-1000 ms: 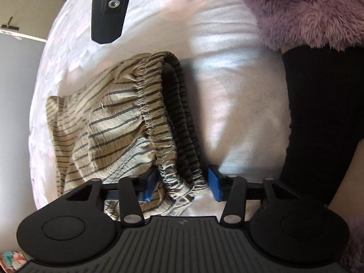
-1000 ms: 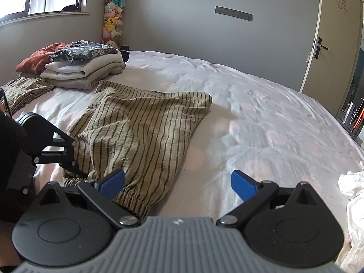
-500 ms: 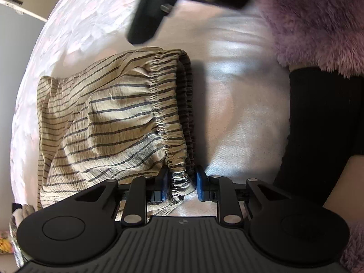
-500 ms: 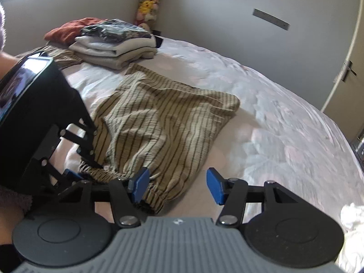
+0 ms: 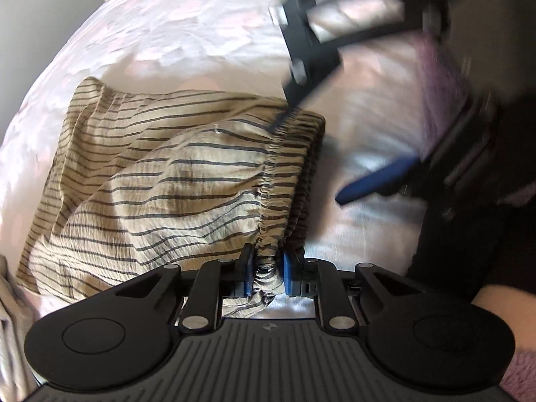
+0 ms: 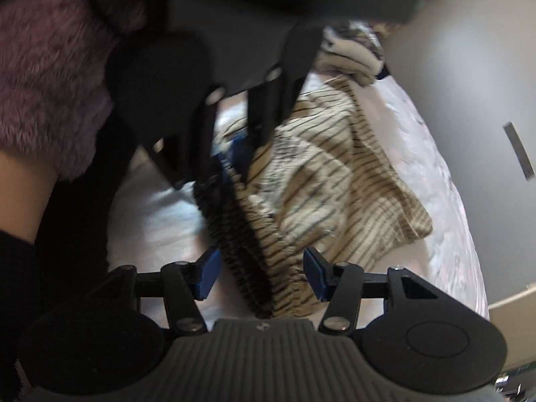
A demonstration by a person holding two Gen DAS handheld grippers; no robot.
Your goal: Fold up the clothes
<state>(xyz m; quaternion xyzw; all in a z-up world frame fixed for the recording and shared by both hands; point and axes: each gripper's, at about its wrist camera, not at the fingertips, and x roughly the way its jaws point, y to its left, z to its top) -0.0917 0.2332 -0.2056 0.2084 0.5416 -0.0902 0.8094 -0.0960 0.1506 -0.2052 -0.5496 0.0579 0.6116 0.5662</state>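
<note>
Item, left to right. Folded clothes point(image 6: 355, 57): a small stack is seen at the far left end of the bed, beyond the garment in the right wrist view. Left gripper point(image 5: 265, 273): the blue pads are drawn close together and are clamped on a bunched corner of the elastic waistband; the cloth is pinched between them. Striped shorts point(image 5: 174, 181): beige with dark stripes, laid on the white bedsheet point(image 5: 187, 26), with the body spread away from the left gripper and to its left, and the gathered waistband point(image 5: 288, 174) run as the near edge, straight out from the clamped corner toward the right gripper. The long axis of the waistband is thus lined up between the two grippers. Right gripper point(image 6: 261, 273): the pads are held wide apart, and the other end of the waistband is straddled by them; nothing is gripped, though the cloth lies just between the pads. A fluffy purple sleeve point(image 6: 43, 77) is seen at the near side. Judgement: the right gripper is the nearer to the free waistband end, and a closing on that end appears to be what is called for, so that the band may be held at both corners.
</note>
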